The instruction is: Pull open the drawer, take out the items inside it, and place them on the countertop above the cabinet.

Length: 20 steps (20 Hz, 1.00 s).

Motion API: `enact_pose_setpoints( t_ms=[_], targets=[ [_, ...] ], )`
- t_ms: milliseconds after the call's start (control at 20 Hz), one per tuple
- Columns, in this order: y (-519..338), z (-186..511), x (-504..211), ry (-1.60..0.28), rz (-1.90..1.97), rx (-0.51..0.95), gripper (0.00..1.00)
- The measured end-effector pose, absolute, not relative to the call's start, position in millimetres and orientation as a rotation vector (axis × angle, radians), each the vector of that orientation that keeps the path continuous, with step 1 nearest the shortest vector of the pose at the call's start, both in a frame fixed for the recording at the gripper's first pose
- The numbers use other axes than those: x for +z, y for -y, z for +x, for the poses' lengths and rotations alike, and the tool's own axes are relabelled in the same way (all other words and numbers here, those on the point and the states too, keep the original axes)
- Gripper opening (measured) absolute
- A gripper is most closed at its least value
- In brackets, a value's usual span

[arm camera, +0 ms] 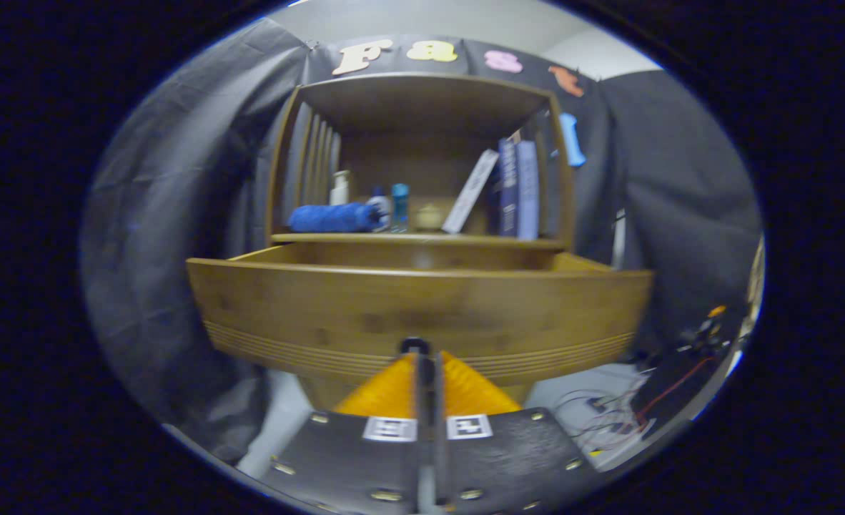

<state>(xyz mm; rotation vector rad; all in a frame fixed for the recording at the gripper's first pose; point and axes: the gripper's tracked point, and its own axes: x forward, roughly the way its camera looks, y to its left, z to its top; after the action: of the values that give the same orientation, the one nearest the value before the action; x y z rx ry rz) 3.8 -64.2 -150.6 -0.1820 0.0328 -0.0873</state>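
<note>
Presently, the drawer [422,307] stands pulled out from the wooden cabinet [422,107], its front panel near; its interior cannot be seen. The gripper [426,357] is clenched on the small dark handle [415,346] low on that panel. On the countertop [408,238] beyond lie a blue roll [333,217], bottles [365,200] and, right, leaning books [512,189].
</note>
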Motion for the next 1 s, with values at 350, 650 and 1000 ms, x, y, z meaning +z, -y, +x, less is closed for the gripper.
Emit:
enact_pose_setpoints(
  t_ms=[350, 650, 1000],
  targets=[
    [41, 11, -170, -0.170, -0.151, 0.013, 0.52],
    [35, 27, -119, -0.133, -0.150, 0.008, 0.84],
    [30, 96, -64, -0.225, -0.115, -0.017, 0.99]
  ],
)
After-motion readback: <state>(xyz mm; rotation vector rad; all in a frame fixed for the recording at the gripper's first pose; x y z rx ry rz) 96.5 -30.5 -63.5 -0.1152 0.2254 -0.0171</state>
